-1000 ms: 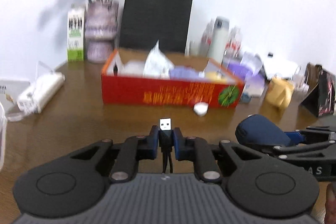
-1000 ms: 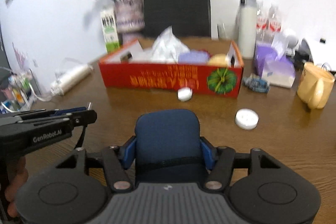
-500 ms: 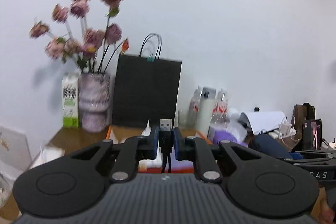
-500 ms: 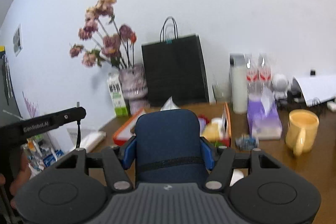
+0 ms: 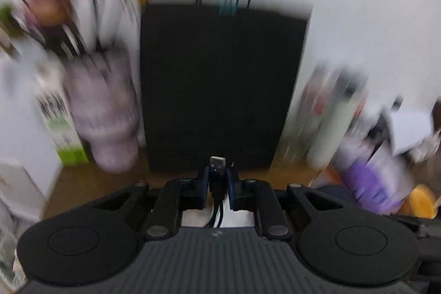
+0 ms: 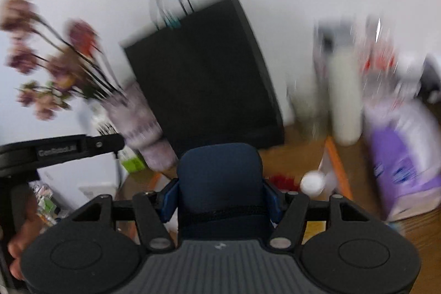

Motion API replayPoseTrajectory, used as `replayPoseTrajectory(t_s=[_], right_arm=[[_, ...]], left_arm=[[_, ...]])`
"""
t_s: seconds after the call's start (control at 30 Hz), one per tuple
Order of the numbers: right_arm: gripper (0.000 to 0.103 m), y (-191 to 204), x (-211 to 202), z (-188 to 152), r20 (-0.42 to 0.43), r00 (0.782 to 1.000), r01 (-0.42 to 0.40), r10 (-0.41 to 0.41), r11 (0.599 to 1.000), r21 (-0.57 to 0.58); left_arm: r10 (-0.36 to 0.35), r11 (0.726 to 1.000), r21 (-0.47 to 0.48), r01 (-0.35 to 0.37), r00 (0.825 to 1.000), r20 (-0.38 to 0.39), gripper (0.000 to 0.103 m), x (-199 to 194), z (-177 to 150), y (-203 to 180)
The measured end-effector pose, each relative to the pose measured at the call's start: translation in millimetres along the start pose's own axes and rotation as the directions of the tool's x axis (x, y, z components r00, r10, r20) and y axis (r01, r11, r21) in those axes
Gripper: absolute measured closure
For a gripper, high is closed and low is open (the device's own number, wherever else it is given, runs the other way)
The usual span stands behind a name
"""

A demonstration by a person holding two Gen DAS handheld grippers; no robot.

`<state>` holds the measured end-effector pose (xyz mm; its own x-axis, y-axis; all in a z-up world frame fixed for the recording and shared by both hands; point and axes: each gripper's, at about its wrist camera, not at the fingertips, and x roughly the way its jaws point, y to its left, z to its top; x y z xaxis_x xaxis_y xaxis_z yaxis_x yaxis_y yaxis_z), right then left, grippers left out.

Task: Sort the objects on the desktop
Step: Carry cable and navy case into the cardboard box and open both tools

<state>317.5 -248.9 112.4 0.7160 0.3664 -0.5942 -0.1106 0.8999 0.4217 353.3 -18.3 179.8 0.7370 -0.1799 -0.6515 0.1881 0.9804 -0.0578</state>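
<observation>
Your left hand-held gripper [image 5: 217, 185] clamps black USB cable [image 5: 217, 170], plug end up, raised before black paper bag [image 5: 220, 90]. Your right hand-held gripper [image 6: 220, 194] grips navy pouch [image 6: 219, 183], held above desk [image 6: 297, 153] near red box edge [image 6: 337, 170]. Background motion-blurred; vase [image 5: 103, 112] left of bag.

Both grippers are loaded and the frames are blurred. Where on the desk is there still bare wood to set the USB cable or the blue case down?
Bare wood shows in front of the black bag, beside the vase, and between the bag and the white flask. The right side is crowded: flask, bottles, purple tissue pack, orange-rimmed box. Left gripper grips the USB cable, right gripper the blue case.
</observation>
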Motion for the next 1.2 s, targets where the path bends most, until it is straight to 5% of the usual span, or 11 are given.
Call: replayPoseTrajectory(t_s=[0.17,0.27,0.43,0.57,0.6,0.7,0.83,0.97,1.2], right_arm=[[0.04,-13.7,93.8,-18.8,-0.169,0.981,0.102,-0.098,0.995,0.018],[0.038,-15.8,109.7,-31.6,-0.183,0.977,0.106,-0.108,0.994,-0.022],[0.036,-11.1,109.7,-28.6,-0.218,0.968,0.114,-0.127,0.991,-0.072],[0.029,1.6,79.3,-11.1,-0.202,0.97,0.116,-0.134,0.988,-0.1],[0.02,5.9,70.1,-4.8,-0.181,0.972,0.127,-0.15,0.983,-0.132],[0.016,15.0,43.7,8.6,-0.118,0.962,0.211,-0.245,0.946,-0.247],[0.016,4.2,15.1,4.4,-0.117,0.949,0.257,-0.294,0.932,-0.255],[0.016,-3.8,-27.5,-25.6,-0.074,0.966,0.222,-0.247,0.944,-0.246],[0.015,1.2,-112.5,-131.7,0.107,0.985,0.166,-0.138,0.931,-0.325]], left_arm=[[0.084,0.994,0.084,-0.07,0.98,-0.182,0.087,106.8,-35.8,5.4],[0.118,0.985,0.144,-0.1,0.985,-0.122,0.068,113.6,-55.8,2.4],[0.113,0.989,0.118,-0.094,0.979,-0.168,0.058,105.0,-58.2,7.6],[0.061,0.997,0.059,-0.052,0.983,-0.172,0.038,77.2,-51.8,9.7],[0.069,0.997,0.057,-0.06,0.983,-0.168,0.033,69.4,-49.2,8.9],[0.064,0.998,0.034,-0.059,0.984,-0.168,0.022,42.5,-47.3,7.2],[0.074,0.996,-0.039,-0.081,0.985,-0.158,0.018,9.1,-61.2,7.4],[0.128,0.991,-0.034,-0.13,0.99,-0.056,0.009,-47.8,-112.3,-8.3],[0.092,0.987,-0.142,-0.078,0.991,0.094,0.0,-131.1,-237.7,-31.2]])
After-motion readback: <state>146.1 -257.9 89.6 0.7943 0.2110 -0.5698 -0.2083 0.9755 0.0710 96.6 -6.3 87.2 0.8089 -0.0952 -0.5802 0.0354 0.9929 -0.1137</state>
